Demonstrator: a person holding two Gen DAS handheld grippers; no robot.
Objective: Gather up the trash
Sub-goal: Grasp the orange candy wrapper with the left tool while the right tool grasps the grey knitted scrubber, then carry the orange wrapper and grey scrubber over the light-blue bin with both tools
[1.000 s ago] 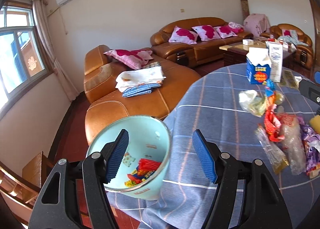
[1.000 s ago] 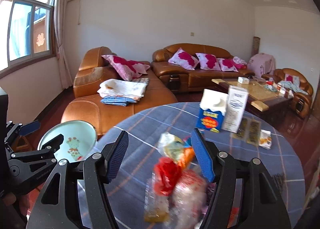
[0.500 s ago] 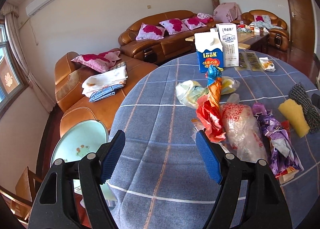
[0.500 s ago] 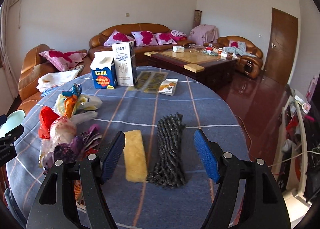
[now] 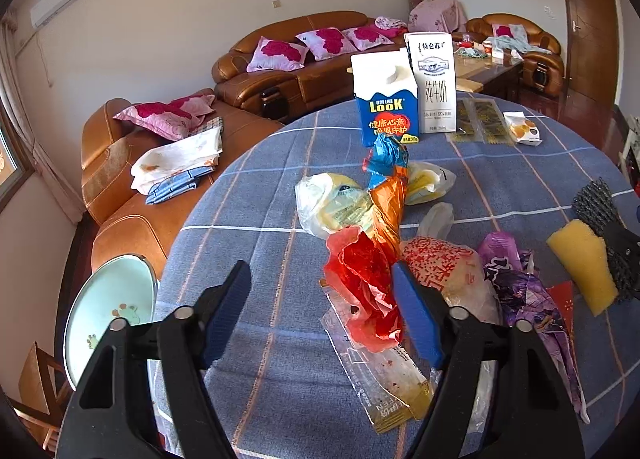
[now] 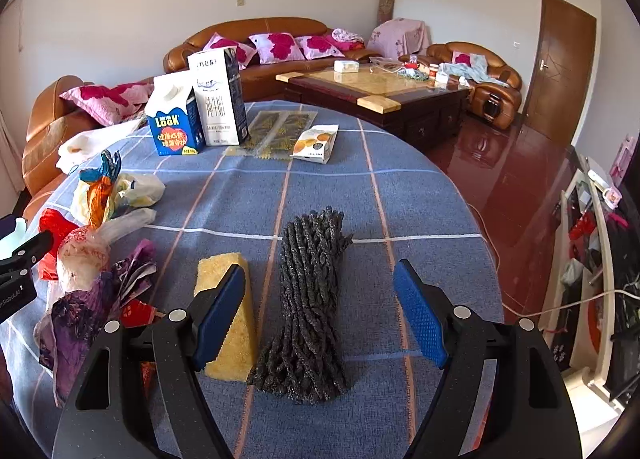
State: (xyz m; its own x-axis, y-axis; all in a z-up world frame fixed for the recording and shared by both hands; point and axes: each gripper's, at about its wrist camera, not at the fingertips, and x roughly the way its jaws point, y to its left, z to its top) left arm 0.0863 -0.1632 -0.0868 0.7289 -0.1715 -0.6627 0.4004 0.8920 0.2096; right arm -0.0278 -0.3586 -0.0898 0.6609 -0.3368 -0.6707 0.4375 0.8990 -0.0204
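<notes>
Left gripper, blue-padded jaws spread wide and holding nothing, now swung from over the pale blue round enamel basin (a second ago directly beneath the jaws, red scrap inside) to face the heap on the round table with blue checked cloth; probably one drop-off done, next pickup beginning. Right gripper, likewise gaping and empty, turned from the heap toward a yellow sponge block and a bundle of dark grey twisted cord. Crumpled red plastic wrapper lying just inside the left tool's right-hand pad, atop a clear elongated sachet. Twisted orange-and-blue foil wrapper standing nearly upright, long axis running away from the camera toward the blue-and-white milk carton. Purple crumpled bag at the heap's right edge.
</notes>
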